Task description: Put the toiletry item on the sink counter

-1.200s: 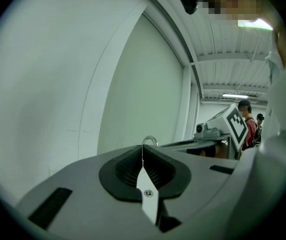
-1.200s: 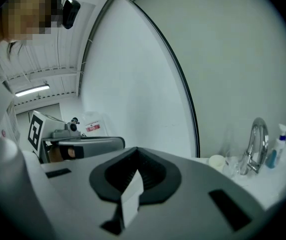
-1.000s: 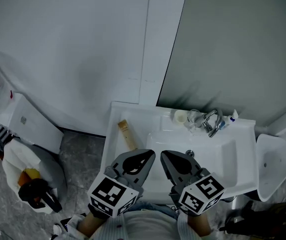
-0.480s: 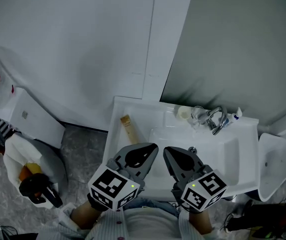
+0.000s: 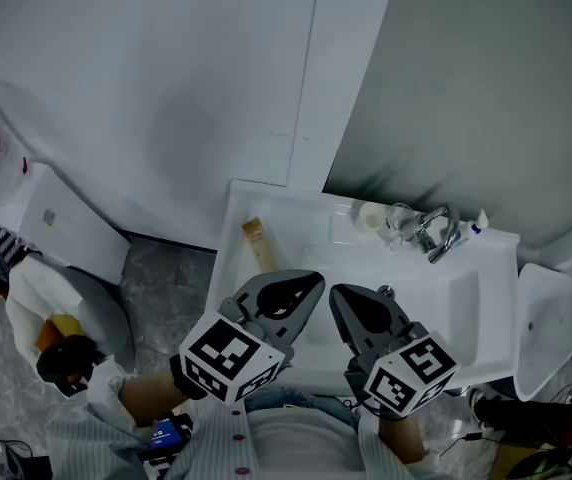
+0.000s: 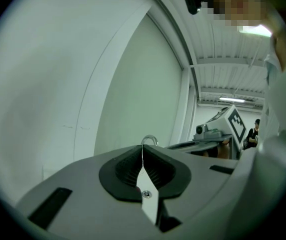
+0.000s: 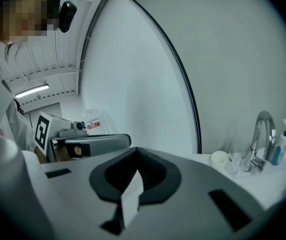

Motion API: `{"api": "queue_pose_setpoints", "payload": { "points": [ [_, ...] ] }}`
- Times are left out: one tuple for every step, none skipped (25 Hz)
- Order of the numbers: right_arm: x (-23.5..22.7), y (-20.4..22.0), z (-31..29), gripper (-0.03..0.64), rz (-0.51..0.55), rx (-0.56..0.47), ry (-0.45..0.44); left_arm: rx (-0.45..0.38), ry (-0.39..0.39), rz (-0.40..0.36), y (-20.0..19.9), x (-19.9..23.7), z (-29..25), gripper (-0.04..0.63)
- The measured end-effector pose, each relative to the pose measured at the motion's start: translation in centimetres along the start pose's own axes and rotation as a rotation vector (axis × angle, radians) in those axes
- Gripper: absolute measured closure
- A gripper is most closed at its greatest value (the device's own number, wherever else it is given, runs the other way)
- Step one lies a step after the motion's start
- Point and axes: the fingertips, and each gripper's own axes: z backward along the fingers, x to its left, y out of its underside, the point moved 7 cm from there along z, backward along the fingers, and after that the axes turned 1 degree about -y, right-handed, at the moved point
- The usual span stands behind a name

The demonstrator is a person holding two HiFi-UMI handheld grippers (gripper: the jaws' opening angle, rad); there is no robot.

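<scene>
A tan oblong toiletry item lies on the left ledge of the white sink, apart from both grippers. My left gripper hovers over the sink's front left, shut and empty, its tip just below the item. Beside it my right gripper is also shut with nothing in it, over the basin's front. In the left gripper view the closed jaws point at the wall and the faucet top. The right gripper view shows its closed jaws with the faucet off to the right.
At the sink's back stand a faucet, a clear glass, a white cup and a small blue-and-white bottle. A toilet and a lined bin are at the left, a white fixture at the right.
Both grippers stay shut side by side over the sink front. The head view has drifted, so the sink sits slightly further right, and more of the left sleeve shows.
</scene>
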Motion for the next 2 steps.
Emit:
{"api": "queue_pose_setpoints", "payload": {
  "points": [
    [-0.07,-0.05,-0.06,0.607,0.0,-0.003,0.002,0.003,0.009,-0.015,-0.05,-0.02,-0.14,0.575],
    [-0.16,-0.11,-0.12,0.609,-0.001,-0.007,0.005,0.007,0.018,-0.031,-0.11,-0.04,-0.28,0.575]
  ]
}}
